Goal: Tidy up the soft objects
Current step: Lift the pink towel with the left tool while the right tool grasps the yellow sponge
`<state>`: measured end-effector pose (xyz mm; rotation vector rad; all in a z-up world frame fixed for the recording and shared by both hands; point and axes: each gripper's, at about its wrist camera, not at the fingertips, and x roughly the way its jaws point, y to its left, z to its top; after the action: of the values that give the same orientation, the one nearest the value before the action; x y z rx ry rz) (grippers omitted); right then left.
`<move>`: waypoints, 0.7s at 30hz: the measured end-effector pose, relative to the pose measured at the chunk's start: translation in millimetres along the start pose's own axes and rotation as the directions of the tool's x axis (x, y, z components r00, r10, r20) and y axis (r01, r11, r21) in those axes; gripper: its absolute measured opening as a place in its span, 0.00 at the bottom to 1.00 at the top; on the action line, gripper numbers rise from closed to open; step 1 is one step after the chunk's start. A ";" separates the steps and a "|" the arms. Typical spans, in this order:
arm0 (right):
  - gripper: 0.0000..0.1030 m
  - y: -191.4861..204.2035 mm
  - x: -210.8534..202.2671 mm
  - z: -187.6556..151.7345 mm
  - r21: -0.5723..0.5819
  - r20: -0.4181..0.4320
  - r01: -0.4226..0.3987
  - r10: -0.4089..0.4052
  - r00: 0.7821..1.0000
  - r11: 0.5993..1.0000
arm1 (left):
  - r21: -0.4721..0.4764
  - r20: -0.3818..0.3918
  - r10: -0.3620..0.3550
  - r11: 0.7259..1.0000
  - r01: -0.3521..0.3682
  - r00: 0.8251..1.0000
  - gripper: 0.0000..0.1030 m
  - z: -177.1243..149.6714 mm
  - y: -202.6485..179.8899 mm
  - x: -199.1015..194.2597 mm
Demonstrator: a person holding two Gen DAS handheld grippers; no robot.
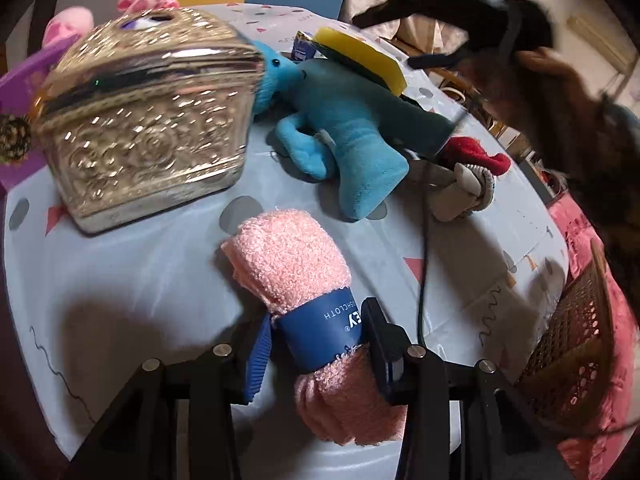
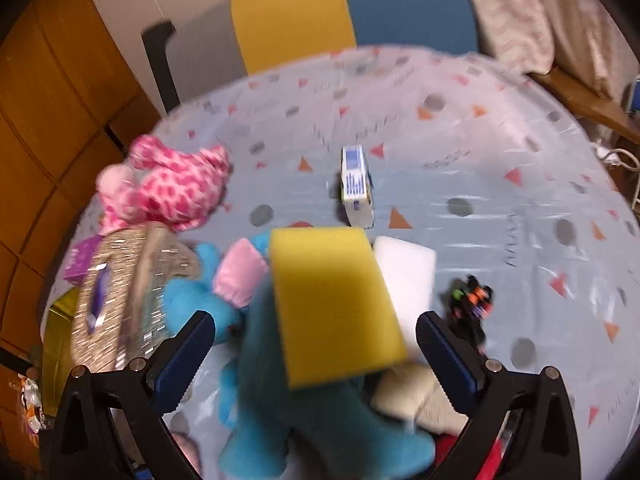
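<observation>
Left gripper (image 1: 320,344): clamping the banded pink washcloth roll (image 1: 296,280), lying on the patterned tablecloth (image 1: 140,280) beside the silver embossed box (image 1: 148,120). Right gripper (image 2: 312,348): jaws standing wide, gripping nothing, hovering over the yellow sponge (image 2: 332,304) resting on the blue plush toy (image 2: 312,412). Remaining scattered: pink spotted plush (image 2: 168,188), white sponge (image 2: 408,276), red soft item (image 1: 476,152). Judging sorting as barely started, most pieces awaiting placement.

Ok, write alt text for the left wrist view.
The left tool grips a rolled pink washcloth by its blue band, above a patterned tablecloth. Beyond lie a blue plush toy, a yellow sponge and an ornate metallic box.
</observation>
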<state>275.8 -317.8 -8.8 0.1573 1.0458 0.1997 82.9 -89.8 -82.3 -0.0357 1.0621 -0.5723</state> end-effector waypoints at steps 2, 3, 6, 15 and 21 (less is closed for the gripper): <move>1.00 -3.7 22.0 9.2 0.001 -0.052 0.013 -0.013 0.999 1.000 | -0.016 0.003 -0.021 1.000 0.021 1.000 0.43 -1.0 5.7 -1.2; 1.00 -5.2 29.9 11.2 0.006 -0.069 0.017 -0.016 0.997 1.000 | -0.018 0.003 -0.026 1.000 0.026 1.000 0.43 -1.4 7.8 -1.5; 0.75 -4.2 40.9 10.2 0.002 -0.087 0.019 -0.018 0.996 1.000 | -0.019 0.010 -0.030 0.999 0.030 0.999 0.43 -6.0 12.4 -5.8; 0.68 44.6 -9.2 -23.0 -0.139 0.002 0.062 -0.062 0.998 0.988 | -0.011 0.029 -0.015 1.000 0.015 0.999 0.41 -3.3 -3.0 4.4; 0.68 72.0 -43.3 -82.4 -0.118 0.002 -0.020 0.021 1.000 0.993 | 0.002 0.049 -0.005 1.000 0.005 0.999 0.41 -7.1 -6.9 -13.9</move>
<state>176.7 -255.4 3.1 0.0616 1.0266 0.2789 69.1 -87.7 -72.5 -0.0509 1.0147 -0.5742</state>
